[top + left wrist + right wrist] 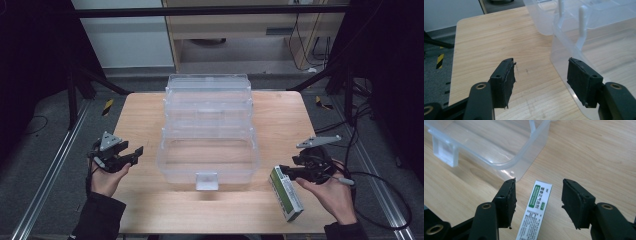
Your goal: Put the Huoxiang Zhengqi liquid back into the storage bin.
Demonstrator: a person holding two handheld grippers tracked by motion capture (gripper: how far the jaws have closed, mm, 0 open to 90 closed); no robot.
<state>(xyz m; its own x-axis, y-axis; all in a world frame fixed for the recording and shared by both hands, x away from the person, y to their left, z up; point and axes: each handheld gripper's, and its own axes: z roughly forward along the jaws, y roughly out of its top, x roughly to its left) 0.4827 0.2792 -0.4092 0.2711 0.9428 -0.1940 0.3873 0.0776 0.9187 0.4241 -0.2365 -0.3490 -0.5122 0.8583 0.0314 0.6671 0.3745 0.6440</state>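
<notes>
Clear plastic box (207,145) sits in the middle of the wooden table (145,115), open and with nothing to be seen inside, its see-through trays stepped up toward the far edge and a small frosted latch tab (207,181) sticking out of its near wall. In the left gripper view its rounded corner and white hinge arms (582,27) show pale against the wood. Near its right front corner lies a small carton (286,193), long and narrow, white with green panels; in the right gripper view its top face (535,210) carries a green block of print and lines of small dark text, too fine to read. The right gripper (287,172), held in the person's right hand (334,196), hovers just over the carton's far end, its black jaws spread wide on either side of the carton and touching nothing. The left gripper (134,156), in the left hand (105,180), stands near the box's left side above bare wood, jaws likewise wide apart and empty, one pad (584,82) close by the box's wall. Dark floor, metal rails (47,175) and cables (385,200) surround the table.
</notes>
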